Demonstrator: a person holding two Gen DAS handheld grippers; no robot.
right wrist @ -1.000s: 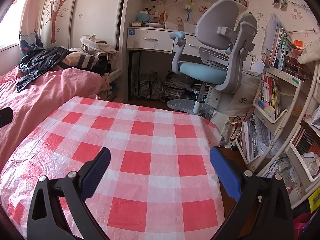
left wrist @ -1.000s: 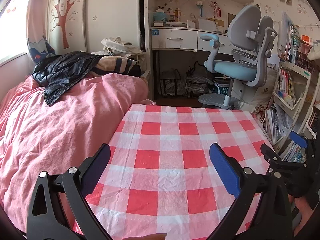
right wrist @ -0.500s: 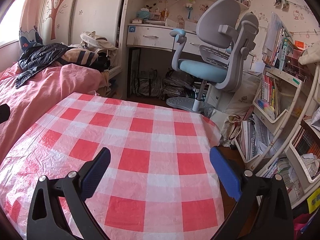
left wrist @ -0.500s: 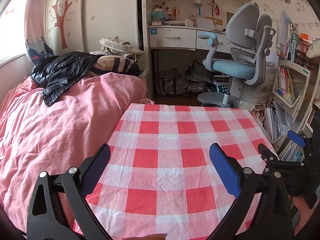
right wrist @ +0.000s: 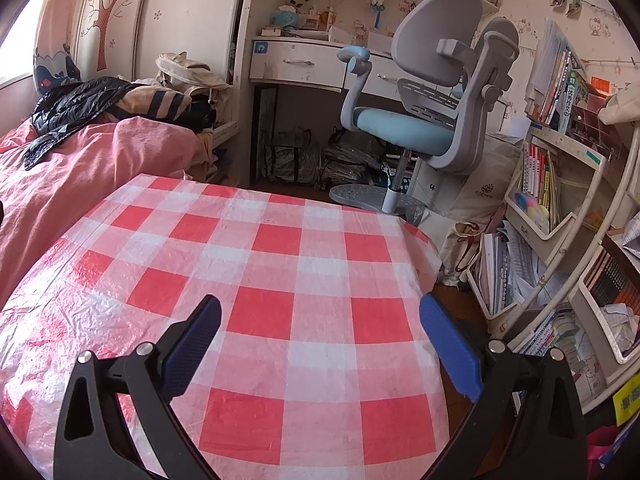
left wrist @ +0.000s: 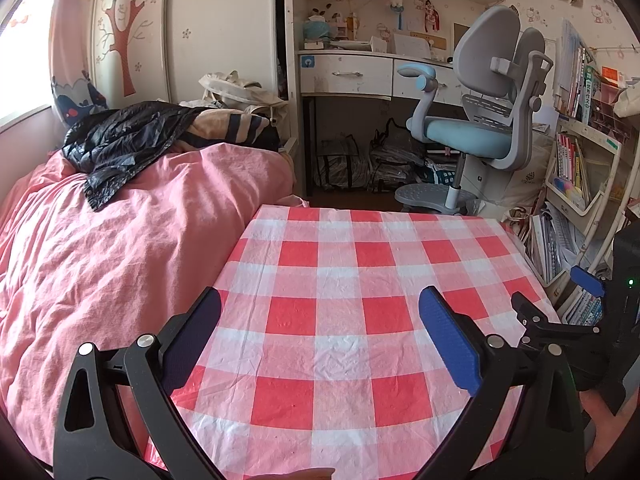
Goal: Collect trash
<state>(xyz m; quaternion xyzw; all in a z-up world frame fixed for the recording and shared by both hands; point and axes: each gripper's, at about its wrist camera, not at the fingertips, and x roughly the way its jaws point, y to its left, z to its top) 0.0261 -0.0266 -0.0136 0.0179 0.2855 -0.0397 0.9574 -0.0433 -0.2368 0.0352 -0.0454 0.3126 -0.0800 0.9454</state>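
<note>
- Left gripper point(left wrist: 320, 332) and right gripper point(right wrist: 320, 340) are held spread wide, empty, above the red-and-white checked plastic tablecloth point(left wrist: 360, 280).
- No trash is seen; the thin cloth could be snagged by a low sweep.

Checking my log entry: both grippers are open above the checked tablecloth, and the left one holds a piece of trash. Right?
Not quite. The left gripper holds nothing; the left wrist view shows only bare tablecloth between its fingers. Both grippers, the right gripper too, are open above it.

trash: none in view | table point(left wrist: 340, 312): red-white checked cloth | state: flat, slightly wrinkled
</note>
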